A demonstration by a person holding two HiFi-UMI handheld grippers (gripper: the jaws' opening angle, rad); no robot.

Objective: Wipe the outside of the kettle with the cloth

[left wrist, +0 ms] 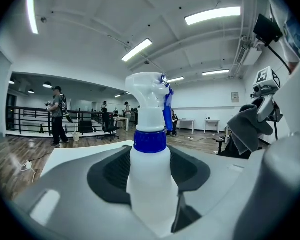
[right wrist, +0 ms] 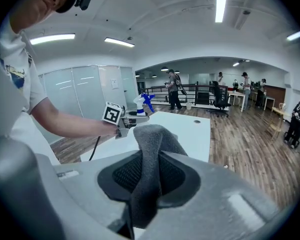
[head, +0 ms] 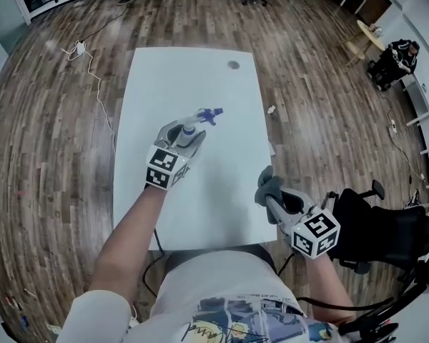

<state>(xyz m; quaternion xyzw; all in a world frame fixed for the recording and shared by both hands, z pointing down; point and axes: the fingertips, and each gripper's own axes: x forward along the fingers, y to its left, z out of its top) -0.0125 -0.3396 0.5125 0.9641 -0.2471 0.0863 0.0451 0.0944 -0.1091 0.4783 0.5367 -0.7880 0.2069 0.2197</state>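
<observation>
1. Between the jaws of the right tool [right wrist: 151, 181] sits the cloth [right wrist: 149, 149], grey and pinched at a fold, with its free end bulging up past the jaw tips. It looks soft, light and limp, so a bunched hold like this should suit wiping.
2. The kettle shows in no view, so I cannot tell where it stands.
3. The left tool [left wrist: 150, 184] is closed partway on the body of an upright spray bottle [left wrist: 149, 134], white with a blue collar. It is probably light, smooth plastic, best gripped low on the body.
4. Below both tools lies the white worktop [head: 200, 77].
5. Only the head view shows both tools over the worktop together. The right gripper view shows how the cloth is pinched. The left gripper view shows the jaws against the bottle, and the cloth off to its right.
</observation>
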